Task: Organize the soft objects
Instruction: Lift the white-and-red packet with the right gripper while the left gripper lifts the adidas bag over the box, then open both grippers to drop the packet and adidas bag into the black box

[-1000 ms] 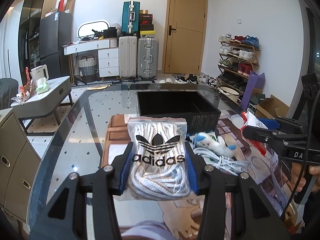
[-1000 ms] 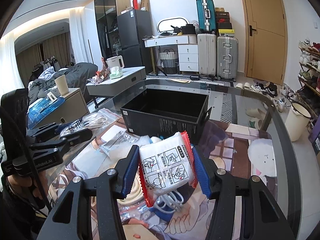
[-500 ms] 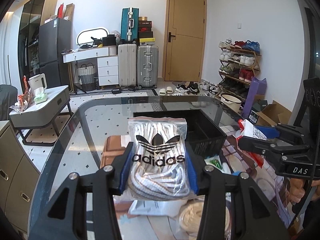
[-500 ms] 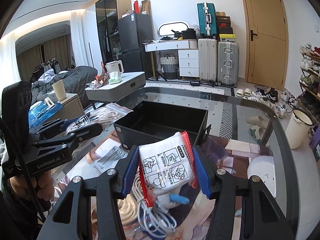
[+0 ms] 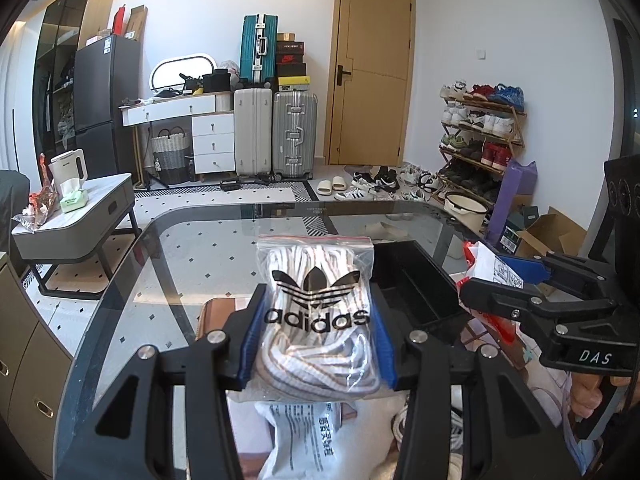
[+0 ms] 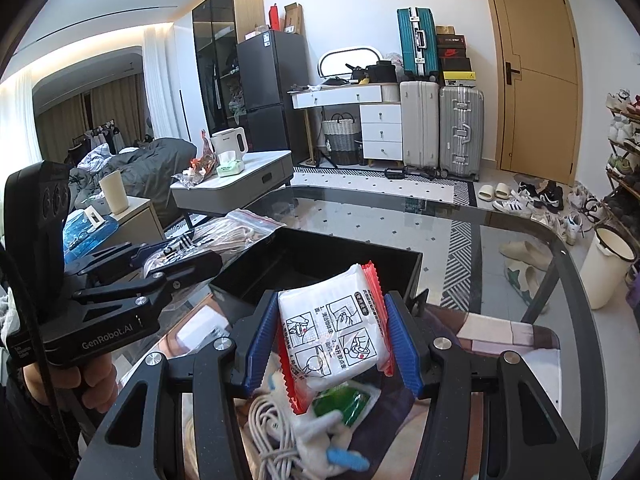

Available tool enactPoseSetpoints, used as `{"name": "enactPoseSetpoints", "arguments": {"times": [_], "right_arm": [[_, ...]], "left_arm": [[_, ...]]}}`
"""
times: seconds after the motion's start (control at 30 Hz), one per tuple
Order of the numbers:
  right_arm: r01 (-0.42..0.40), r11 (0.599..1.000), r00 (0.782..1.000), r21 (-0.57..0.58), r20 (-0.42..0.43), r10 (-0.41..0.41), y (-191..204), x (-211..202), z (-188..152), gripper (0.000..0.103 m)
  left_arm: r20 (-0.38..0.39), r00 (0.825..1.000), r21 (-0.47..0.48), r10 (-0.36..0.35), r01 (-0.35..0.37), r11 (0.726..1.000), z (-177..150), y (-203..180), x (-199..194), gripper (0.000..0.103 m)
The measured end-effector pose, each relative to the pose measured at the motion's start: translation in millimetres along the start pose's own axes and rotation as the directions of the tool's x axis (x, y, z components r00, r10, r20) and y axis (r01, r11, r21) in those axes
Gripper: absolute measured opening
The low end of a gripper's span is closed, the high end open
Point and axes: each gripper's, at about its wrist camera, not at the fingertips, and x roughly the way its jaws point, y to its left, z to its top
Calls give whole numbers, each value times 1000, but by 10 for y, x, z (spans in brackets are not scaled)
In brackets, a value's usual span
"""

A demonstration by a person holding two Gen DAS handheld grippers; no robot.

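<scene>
a clear zip bag of striped laces (image 5: 318, 316), printed with the adidas mark, is being held between the blue pads (image 5: 251, 342) of the left gripper (image 5: 318, 340). the jaws are being kept closed onto the bag's two sides, parted only by the width of the bag. the bag is being carried clear of the glass table (image 5: 168, 264), just to the left of the black storage bin (image 5: 412, 284), which is standing on the table. from the right wrist view the same bag (image 6: 216, 240) is being seen at the bin's left wall (image 6: 248, 276), with the left gripper (image 6: 176, 260) clamped on it.

a white packet with red crimped edges (image 6: 336, 328), printed with four line drawings, is being gripped by the right gripper (image 6: 334, 344). its blue pads (image 6: 404, 344) are being pressed against the packet's left and right sides, so the jaws are being held narrow, about the packet's width apart. the packet is being held in the air just in front of the bin's near wall, tilted a little. from the left wrist view the packet (image 5: 492, 268) and the right gripper (image 5: 500, 276) are being seen at the right side of the bin.

below the right gripper, a coiled white cable (image 6: 272, 428) and a green sachet (image 6: 344, 404) are lying on the table. below the left gripper, a white printed pouch (image 5: 308, 436) is lying on the table.
</scene>
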Motion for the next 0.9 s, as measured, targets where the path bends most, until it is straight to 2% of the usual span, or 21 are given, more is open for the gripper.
{"name": "enactPoseSetpoints", "arguments": {"times": [0.63, 0.73, 0.77, 0.8, 0.83, 0.87, 0.9], "right_arm": [[-19, 1000, 999, -21, -44, 18, -80, 638, 159, 54], [-19, 1000, 999, -24, -37, 18, -74, 697, 165, 56], [-19, 1000, 999, -22, -36, 18, -86, 708, 168, 60], [-16, 1000, 999, -20, -36, 15, -86, 720, 169, 67], [-11, 1000, 999, -22, -33, 11, -89, 722, 168, 71], [-8, 1000, 1000, -23, -29, 7, -90, 708, 170, 76], [-2, 1000, 1000, -22, -20, 2, -95, 687, 173, 78]], "left_arm": [[-4, 1000, 1, 6, -6, 1000, 80, 48, 418, 46], [-15, 1000, -2, 8, -8, 1000, 85, 64, 497, 47], [-18, 1000, -3, 11, -11, 1000, 76, 79, 509, 48], [-23, 1000, -5, 12, -13, 1000, 82, 91, 527, 49], [-25, 1000, -6, 13, -13, 1000, 74, 97, 528, 55], [-22, 1000, -7, 12, -13, 1000, 75, 101, 518, 66], [-15, 1000, -10, 8, -8, 1000, 74, 95, 498, 70]]}}
